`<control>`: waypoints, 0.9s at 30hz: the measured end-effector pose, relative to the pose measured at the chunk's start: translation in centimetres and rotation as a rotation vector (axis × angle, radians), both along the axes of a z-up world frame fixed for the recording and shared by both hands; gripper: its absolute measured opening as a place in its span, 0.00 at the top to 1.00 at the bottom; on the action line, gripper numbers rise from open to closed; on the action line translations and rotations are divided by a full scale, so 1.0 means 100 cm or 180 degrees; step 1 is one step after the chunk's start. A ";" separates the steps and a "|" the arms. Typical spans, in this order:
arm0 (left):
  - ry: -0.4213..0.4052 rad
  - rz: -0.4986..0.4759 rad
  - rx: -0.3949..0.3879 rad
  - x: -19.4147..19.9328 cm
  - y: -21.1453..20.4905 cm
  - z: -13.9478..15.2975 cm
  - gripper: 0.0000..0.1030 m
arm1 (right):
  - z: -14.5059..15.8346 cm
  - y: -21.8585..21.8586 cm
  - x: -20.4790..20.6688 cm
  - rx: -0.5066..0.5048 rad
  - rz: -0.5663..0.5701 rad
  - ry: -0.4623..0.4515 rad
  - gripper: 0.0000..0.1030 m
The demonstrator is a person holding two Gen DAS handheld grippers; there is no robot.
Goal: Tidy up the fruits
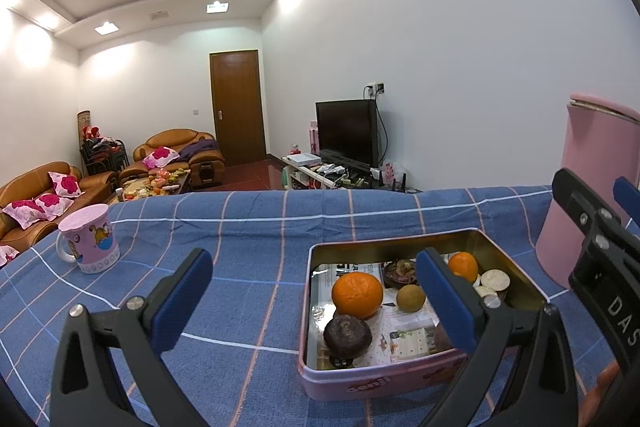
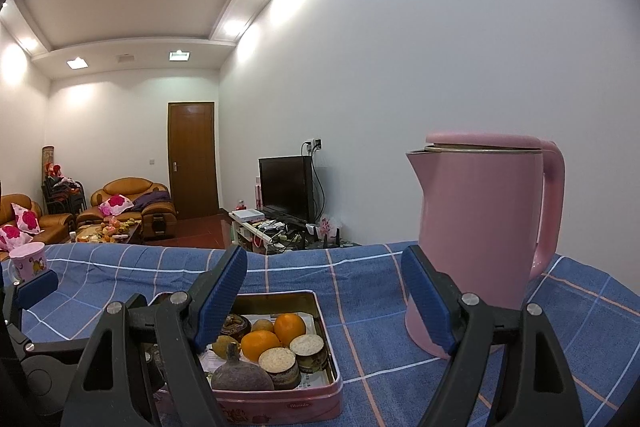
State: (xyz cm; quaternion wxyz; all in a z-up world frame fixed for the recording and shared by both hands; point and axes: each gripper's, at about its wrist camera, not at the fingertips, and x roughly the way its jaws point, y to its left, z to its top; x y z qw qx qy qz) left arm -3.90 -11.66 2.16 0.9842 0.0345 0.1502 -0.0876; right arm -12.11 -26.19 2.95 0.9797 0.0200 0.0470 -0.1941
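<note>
Pink tin (image 1: pixel 404 375) with a gold inner wall sits on the blue checked cloth (image 1: pixel 248 227) and gathers the fruit in one place: in the left wrist view an orange (image 1: pixel 357 295) lies near the middle, a second orange (image 1: pixel 463 265) toward the far side, a brownish round fruit (image 1: pixel 411 297) between them, and a dark wrinkled fruit (image 1: pixel 347 335) at the near wall. Pale round cakes (image 1: pixel 495 279) crowd the far right corner, so the tin looks mixed rather than sorted. The left gripper (image 1: pixel 316 291) hangs released just before the tin, jaws spread, one finger over the tin and the other over bare cloth, probably lined up for a reach in. The right gripper (image 2: pixel 324 291) also stands wide with nothing between its fingers, poised between the tin and the pink kettle (image 2: pixel 480 223), which stands upright beside the tin. A pink mug (image 1: pixel 90 245) rests well apart on the left.
</note>
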 end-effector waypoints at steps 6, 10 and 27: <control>0.0001 0.0003 0.0003 0.000 0.000 0.000 0.00 | 0.000 0.000 0.000 0.0005 0.0000 0.0008 0.22; 0.0001 0.0001 0.0002 0.000 0.000 0.000 0.00 | 0.000 0.001 0.000 0.0006 0.0001 0.0010 0.22; 0.0078 0.0021 -0.0004 0.002 0.003 -0.002 0.00 | 0.000 0.000 0.000 0.0013 -0.0006 0.0025 0.22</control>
